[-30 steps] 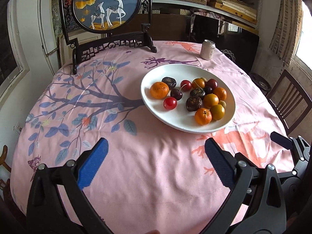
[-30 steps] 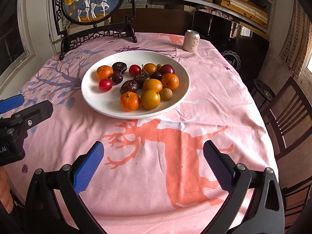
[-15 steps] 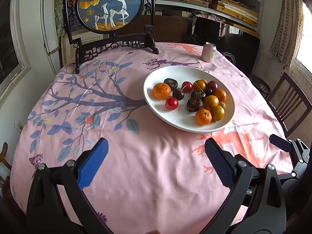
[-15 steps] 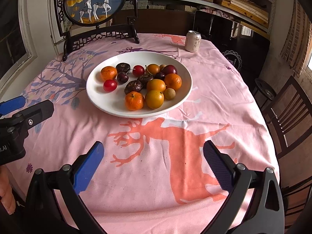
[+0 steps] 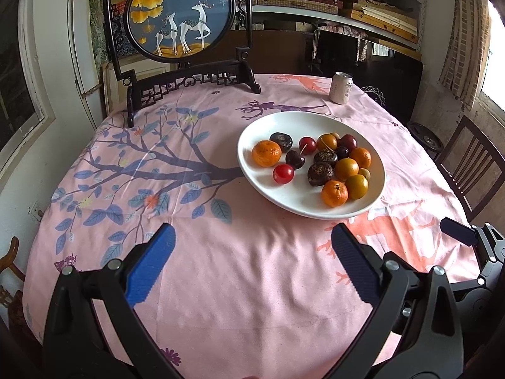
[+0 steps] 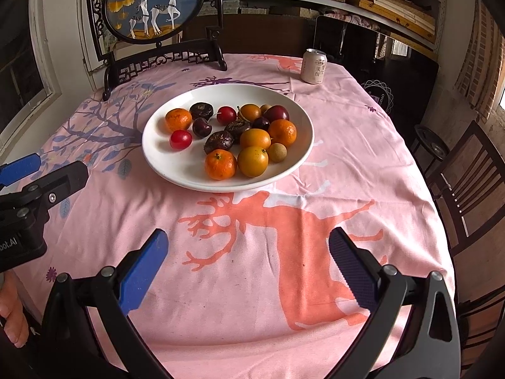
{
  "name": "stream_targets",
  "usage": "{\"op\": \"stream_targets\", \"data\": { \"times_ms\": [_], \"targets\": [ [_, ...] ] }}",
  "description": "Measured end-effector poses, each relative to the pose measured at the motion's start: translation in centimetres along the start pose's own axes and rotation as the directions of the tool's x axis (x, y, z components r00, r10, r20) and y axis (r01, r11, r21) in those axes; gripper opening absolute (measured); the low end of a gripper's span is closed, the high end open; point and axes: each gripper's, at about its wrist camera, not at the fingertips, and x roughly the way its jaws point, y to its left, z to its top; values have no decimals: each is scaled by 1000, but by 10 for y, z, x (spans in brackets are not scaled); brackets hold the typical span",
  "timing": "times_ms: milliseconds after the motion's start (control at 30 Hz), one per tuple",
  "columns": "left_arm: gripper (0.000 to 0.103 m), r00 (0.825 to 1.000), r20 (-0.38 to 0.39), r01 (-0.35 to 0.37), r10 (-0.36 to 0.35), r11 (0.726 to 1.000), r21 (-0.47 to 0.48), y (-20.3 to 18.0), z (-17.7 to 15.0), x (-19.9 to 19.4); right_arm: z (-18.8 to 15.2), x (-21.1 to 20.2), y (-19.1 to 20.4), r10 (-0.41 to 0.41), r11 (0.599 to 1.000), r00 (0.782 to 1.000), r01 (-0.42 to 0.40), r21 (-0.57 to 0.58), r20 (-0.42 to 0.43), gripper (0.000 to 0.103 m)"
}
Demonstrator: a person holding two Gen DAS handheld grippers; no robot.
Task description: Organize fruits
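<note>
1. Holding both my grippers, left [image 5: 251, 260] and right [image 6: 247, 257], fingers spread wide, empty, above the pink surface [image 6: 252, 284].
2. One white plate [image 6: 189, 170] ahead carries the fruits: three mandarins [image 6: 220, 164], one red tomato [image 6: 181, 139], others darker.
3. One can [image 6: 313, 66] stands beyond.

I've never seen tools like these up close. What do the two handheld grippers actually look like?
Both are alike: the left gripper and right gripper each have two black plastic arms with silver bolt heads, tipped by blue ribbed fingers. In the right wrist view, the left one's black body carries partial white lettering, and a bare hand shows, with no sleeve in view.
</note>
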Motion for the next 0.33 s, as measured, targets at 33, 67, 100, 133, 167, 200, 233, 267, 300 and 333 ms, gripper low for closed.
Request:
{"op": "stream_targets", "data": {
  "times_ms": [33,67,100,133,167,200,233,267,300,333],
  "targets": [
    [101,1000,-5,7,-7,1000,-2,0,1,1,0,0,-1,0,1000,1000,0,2,-1,102],
    [101,1000,-11,13,-13,1000,-8,1,0,1,1,0,0,2,1000,1000,-2,2,0,102],
    [101,1000,-15,12,-13,1000,-13,2,1,2,1,0,0,3,1000,1000,-3,3,1,102],
    [101,1000,-17,10,-10,1000,-18,2,1,2,1,-1,0,4,1000,1000,-4,3,1,102],
    [101,1000,-20,10,-10,1000,-23,3,1,3,2,-1,1,4,1000,1000,-4,4,1,102],
    [101,1000,-22,11,-12,1000,-27,4,0,3,2,-1,1,4,1000,1000,-4,4,1,102],
    [101,1000,-23,11,-11,999,-30,4,0,3,2,-1,1,4,1000,1000,-4,4,0,102],
    [101,1000,-23,8,-9,999,-33,5,0,3,2,-1,1,3,1000,1000,-3,4,0,102],
    [101,1000,-22,8,-9,999,-34,5,0,3,2,-1,1,5,1000,1000,-4,5,-1,102],
    [101,1000,-21,9,-10,999,-35,6,0,3,2,-2,0,5,1000,1000,-5,4,0,102]
  ]
}}
